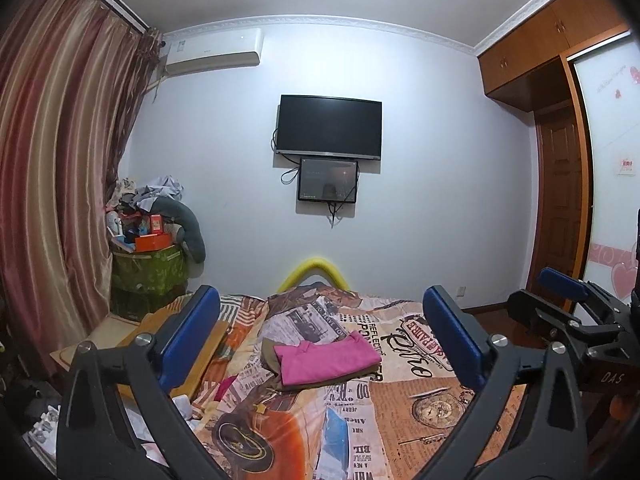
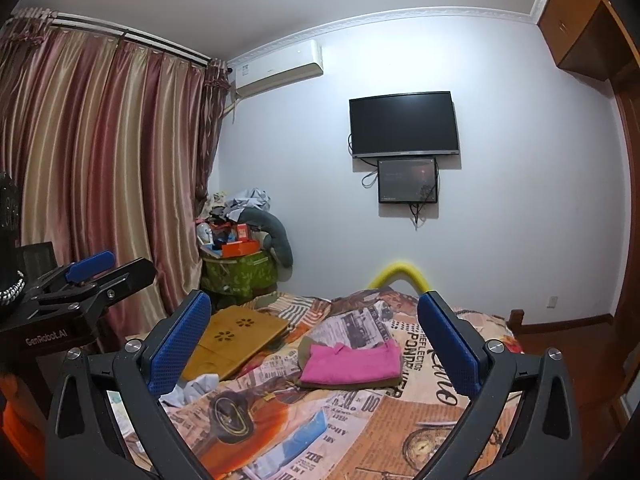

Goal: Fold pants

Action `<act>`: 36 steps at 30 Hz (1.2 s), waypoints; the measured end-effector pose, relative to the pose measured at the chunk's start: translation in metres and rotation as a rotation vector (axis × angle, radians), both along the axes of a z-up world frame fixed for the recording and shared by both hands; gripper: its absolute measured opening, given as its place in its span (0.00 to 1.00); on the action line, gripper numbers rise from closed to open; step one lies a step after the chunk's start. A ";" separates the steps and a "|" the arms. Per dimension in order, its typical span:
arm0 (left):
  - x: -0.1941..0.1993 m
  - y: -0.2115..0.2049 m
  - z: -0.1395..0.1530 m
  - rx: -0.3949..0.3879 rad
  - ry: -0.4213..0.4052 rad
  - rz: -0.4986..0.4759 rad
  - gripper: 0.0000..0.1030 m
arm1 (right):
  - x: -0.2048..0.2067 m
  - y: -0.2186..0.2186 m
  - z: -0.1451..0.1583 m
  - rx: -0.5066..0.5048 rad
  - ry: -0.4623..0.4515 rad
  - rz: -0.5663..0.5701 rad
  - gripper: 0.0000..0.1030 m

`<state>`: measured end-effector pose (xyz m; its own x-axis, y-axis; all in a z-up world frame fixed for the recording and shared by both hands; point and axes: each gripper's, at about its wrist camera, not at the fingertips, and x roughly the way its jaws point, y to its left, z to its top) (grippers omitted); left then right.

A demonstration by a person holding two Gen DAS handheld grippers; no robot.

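1. Both grippers stand released with nothing between their blue, dimpled pads: the left gripper (image 1: 320, 336) and the right gripper (image 2: 316, 340) each frame the bed ahead.
2. Ahead of both, between the spread fingers, lies a flat folded stack: pink pants (image 1: 330, 358) as a soft rectangle on top, squared over an olive-brown folded garment (image 1: 272, 354) whose edges show below and at the left.
3. Beneath the stack spreads a rumpled bedsheet (image 2: 360, 420) printed with newspaper text, a pocket watch and an orange car.
4. Left of the stack, by the right gripper's left finger, a slatted bamboo lap tray (image 2: 236, 336) with flower-shaped cut-outs rests tilted on the bed.
5. Beyond the bed's far end curves a yellow foam tube (image 2: 400, 274).
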<state>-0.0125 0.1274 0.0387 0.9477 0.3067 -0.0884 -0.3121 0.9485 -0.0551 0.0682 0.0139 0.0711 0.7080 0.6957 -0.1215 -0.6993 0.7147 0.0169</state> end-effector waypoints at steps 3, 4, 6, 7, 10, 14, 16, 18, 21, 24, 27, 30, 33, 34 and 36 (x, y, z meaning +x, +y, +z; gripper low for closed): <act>0.000 -0.002 -0.002 0.004 0.003 0.004 1.00 | -0.001 -0.002 0.000 0.005 0.005 -0.001 1.00; 0.000 -0.003 -0.003 0.006 0.004 0.005 1.00 | -0.001 -0.002 0.000 0.007 0.008 -0.001 1.00; 0.000 -0.003 -0.003 0.009 0.006 0.005 1.00 | -0.002 -0.003 -0.001 0.011 0.012 0.000 1.00; 0.000 -0.003 -0.003 0.008 0.006 0.004 1.00 | -0.002 -0.003 0.000 0.012 0.014 -0.001 1.00; 0.001 -0.003 -0.005 0.012 0.012 -0.001 1.00 | -0.003 -0.004 -0.001 0.011 0.016 -0.004 1.00; 0.002 -0.002 -0.006 0.009 0.022 -0.012 1.00 | -0.002 -0.005 -0.001 0.012 0.019 -0.007 1.00; 0.003 -0.002 -0.006 0.008 0.025 -0.016 1.00 | -0.003 -0.006 -0.001 0.013 0.023 -0.008 1.00; 0.003 -0.001 -0.006 0.007 0.026 -0.018 1.00 | -0.003 -0.006 -0.002 0.013 0.024 -0.012 1.00; 0.003 -0.001 -0.006 0.009 0.025 -0.019 1.00 | -0.003 -0.007 -0.001 0.016 0.026 -0.013 1.00; 0.002 0.000 -0.006 0.011 0.026 -0.018 1.00 | -0.002 -0.008 0.000 0.021 0.029 -0.015 1.00; 0.003 0.001 -0.006 0.011 0.028 -0.022 1.00 | -0.002 -0.009 0.000 0.023 0.030 -0.017 1.00; 0.003 0.001 -0.006 0.012 0.028 -0.024 1.00 | -0.003 -0.009 0.000 0.024 0.033 -0.018 1.00; 0.004 0.001 -0.006 0.015 0.028 -0.028 1.00 | -0.002 -0.009 0.000 0.025 0.036 -0.018 1.00; 0.004 0.001 -0.006 0.016 0.028 -0.027 1.00 | -0.002 -0.009 0.000 0.025 0.037 -0.017 1.00; 0.004 0.001 -0.006 0.013 0.029 -0.029 1.00 | -0.002 -0.009 0.000 0.025 0.036 -0.017 1.00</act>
<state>-0.0086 0.1285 0.0329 0.9534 0.2802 -0.1120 -0.2855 0.9578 -0.0338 0.0659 0.0044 0.0715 0.7154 0.6865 -0.1302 -0.6854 0.7257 0.0601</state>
